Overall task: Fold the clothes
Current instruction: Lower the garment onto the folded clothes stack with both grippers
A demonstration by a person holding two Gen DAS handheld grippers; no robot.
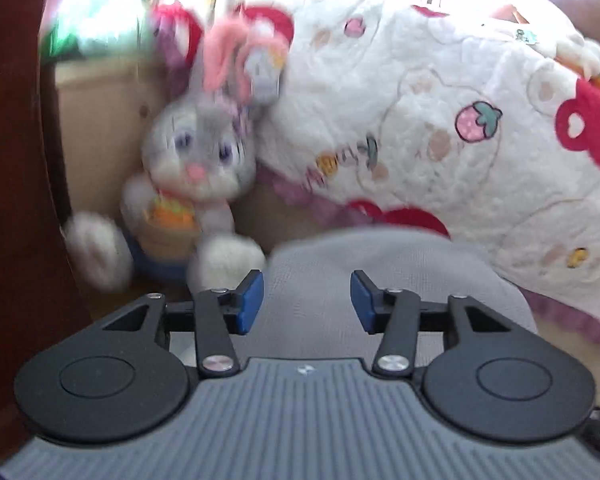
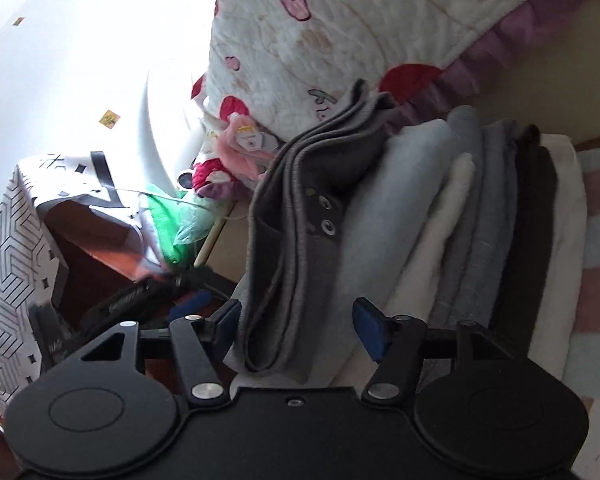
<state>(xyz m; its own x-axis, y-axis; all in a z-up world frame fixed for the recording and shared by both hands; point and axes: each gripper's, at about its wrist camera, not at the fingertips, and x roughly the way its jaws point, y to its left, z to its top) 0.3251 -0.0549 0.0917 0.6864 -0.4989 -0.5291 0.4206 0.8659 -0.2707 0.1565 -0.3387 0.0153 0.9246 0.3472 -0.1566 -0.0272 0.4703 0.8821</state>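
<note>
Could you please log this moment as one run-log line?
left hand-held gripper: open | right hand-held gripper: open, astride grey folded garment | garment: on folded stack

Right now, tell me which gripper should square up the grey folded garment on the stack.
Right. The right gripper is open around the grey folded garment's near edge atop the stack; the left gripper sees only its flat top.
</note>
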